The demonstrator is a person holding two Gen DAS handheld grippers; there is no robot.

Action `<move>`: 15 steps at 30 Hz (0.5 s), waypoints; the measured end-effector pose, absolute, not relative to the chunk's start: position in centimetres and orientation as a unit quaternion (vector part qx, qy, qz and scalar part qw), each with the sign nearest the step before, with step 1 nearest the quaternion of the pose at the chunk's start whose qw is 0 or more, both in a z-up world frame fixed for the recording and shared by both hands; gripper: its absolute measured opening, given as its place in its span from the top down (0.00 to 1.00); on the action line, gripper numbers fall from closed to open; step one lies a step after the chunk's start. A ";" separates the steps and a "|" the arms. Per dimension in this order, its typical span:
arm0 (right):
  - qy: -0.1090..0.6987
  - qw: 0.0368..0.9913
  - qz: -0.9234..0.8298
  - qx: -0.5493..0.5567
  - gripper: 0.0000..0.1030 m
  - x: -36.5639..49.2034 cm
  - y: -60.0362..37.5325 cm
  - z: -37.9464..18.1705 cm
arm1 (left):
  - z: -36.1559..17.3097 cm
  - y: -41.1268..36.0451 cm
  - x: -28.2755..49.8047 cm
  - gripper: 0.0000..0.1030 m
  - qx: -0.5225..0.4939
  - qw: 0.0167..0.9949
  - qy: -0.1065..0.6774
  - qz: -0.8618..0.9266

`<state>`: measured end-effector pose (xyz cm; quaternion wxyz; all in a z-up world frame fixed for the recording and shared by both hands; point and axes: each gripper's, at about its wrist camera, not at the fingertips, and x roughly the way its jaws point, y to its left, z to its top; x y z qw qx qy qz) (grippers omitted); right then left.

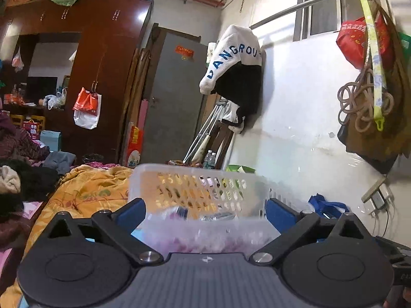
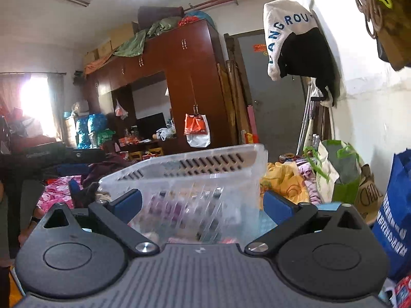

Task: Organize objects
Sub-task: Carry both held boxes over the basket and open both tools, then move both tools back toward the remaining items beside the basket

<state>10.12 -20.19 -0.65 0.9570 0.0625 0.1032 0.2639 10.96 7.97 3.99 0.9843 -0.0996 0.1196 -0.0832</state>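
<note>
My left gripper (image 1: 203,211): fingers spread wide, nothing clamped; clear slotted basket (image 1: 195,187) directly ahead, its near wall filling gap between blue pads (image 1: 133,214). My right gripper (image 2: 201,206): fingers likewise spread, same basket (image 2: 195,179) tilted ahead. Basket contents blurred, cannot tell. Orange quilt (image 1: 84,192) left of basket; blue bag (image 2: 395,220) right of basket.

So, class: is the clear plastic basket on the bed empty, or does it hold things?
It holds things. Through the clear basket walls, both wrist views show blurred coloured items inside; what they are cannot be told.
</note>
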 end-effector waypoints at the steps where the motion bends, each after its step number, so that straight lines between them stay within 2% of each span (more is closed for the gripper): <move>1: 0.109 0.956 0.266 0.058 0.00 10.2 -20.1 -0.9 | 3.5 8.0 10.4 0.00 -0.100 0.985 0.118 -0.079; 8: 0.155 0.950 0.261 0.068 0.00 11.6 -19.7 -2.6 | 0.4 7.9 8.6 0.00 -0.093 0.984 0.118 -0.091; 15: 0.156 0.946 0.266 0.100 0.00 10.9 -20.9 -3.3 | -0.8 8.5 7.0 0.00 -0.109 0.981 0.120 -0.109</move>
